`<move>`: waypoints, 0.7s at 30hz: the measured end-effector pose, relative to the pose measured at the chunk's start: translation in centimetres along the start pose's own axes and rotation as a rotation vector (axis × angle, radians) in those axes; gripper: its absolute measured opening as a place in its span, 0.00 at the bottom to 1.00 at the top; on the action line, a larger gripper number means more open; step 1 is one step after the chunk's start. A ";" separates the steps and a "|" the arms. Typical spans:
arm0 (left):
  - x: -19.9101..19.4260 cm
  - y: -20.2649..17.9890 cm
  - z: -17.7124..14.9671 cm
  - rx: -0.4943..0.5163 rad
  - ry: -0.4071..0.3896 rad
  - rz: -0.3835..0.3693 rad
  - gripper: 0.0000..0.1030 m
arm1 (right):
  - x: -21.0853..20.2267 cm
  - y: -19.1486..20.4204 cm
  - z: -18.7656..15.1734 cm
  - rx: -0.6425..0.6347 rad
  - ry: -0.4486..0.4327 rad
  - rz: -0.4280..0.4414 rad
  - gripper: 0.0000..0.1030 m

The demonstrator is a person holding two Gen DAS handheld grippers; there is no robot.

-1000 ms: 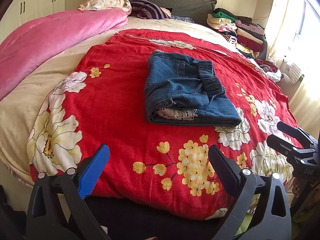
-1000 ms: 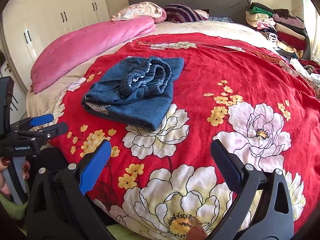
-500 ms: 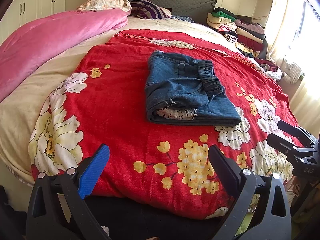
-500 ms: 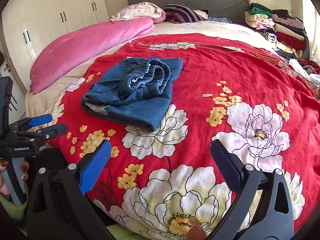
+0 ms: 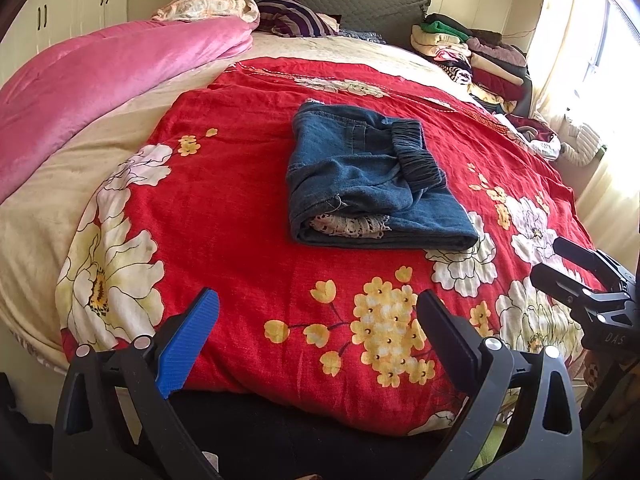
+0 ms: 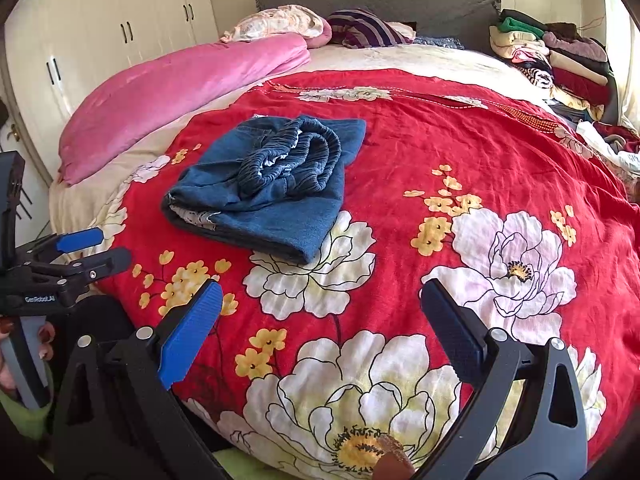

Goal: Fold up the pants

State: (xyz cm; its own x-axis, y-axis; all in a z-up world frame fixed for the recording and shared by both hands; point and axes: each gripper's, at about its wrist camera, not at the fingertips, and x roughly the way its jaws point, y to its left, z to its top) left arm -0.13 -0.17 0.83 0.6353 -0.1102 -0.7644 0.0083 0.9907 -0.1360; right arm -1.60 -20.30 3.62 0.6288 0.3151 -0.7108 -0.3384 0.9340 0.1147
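Blue denim pants (image 5: 368, 178) lie folded in a compact stack on the red flowered bedspread (image 5: 224, 208), elastic waistband on top. They also show in the right wrist view (image 6: 272, 188). My left gripper (image 5: 318, 334) is open and empty, held back at the bed's near edge, well short of the pants. My right gripper (image 6: 320, 322) is open and empty over the spread's near right part. Each gripper shows at the edge of the other's view: the right one (image 5: 560, 262), the left one (image 6: 90, 248).
A rolled pink quilt (image 5: 100, 80) lies along the bed's left side. Pillows (image 5: 216, 4) sit at the headboard. A stack of folded clothes (image 5: 472, 52) stands at the far right. White wardrobes (image 6: 120, 36) line the left wall.
Almost nothing has changed. Both grippers stay open and hover at the bed's near edge with only slight drift; the pants lie still.
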 end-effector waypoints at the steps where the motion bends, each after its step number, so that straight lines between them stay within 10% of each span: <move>1: 0.0 0.0 0.0 -0.001 -0.001 -0.002 0.96 | 0.0 0.0 0.0 0.001 -0.001 0.001 0.91; 21: -0.1 0.1 0.0 0.000 0.002 0.000 0.96 | 0.0 0.3 0.1 -0.007 -0.001 -0.008 0.91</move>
State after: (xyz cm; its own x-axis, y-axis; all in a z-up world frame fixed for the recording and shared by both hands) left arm -0.20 -0.06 0.87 0.6339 -0.1102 -0.7655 0.0081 0.9907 -0.1359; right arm -1.61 -20.01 3.68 0.6319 0.3081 -0.7112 -0.3385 0.9352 0.1044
